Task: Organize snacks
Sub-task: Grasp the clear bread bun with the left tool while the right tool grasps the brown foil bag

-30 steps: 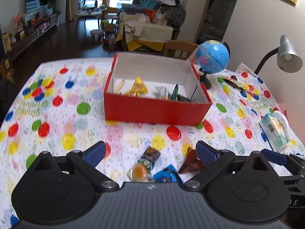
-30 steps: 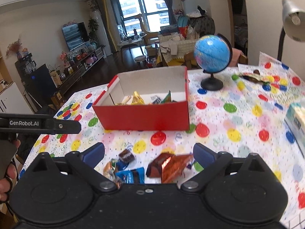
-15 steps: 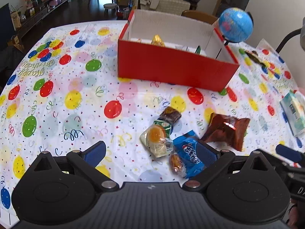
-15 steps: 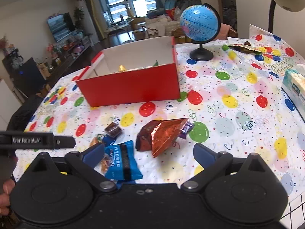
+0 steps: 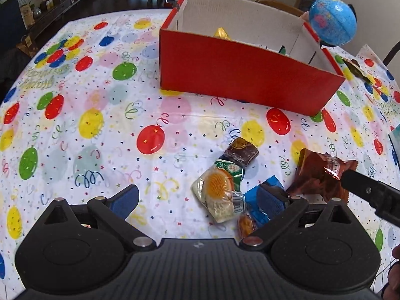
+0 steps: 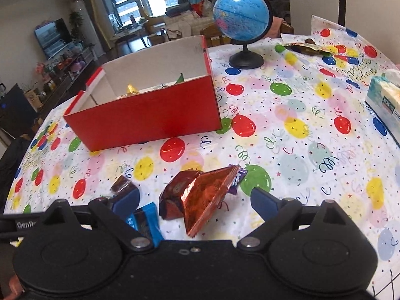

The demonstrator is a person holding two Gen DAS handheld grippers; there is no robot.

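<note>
A red box with several snacks inside stands on the balloon tablecloth. Loose snacks lie in front of it: a clear pack with an orange pastry, a small dark brown cake, a blue packet and a shiny red-brown packet. My left gripper is open low over the table, the pastry pack between its fingers. My right gripper is open around the red-brown packet, its fingers apart from the foil.
A blue globe stands behind the box to the right. A tissue box lies at the right edge, a wrapper at the far right. A lamp stem rises at the back. The right gripper's body crosses the left wrist view.
Both grippers have come down and forward toward the loose snacks, which now sit between the fingers. The box appears nearer and higher in both views. Jaws stay open.
</note>
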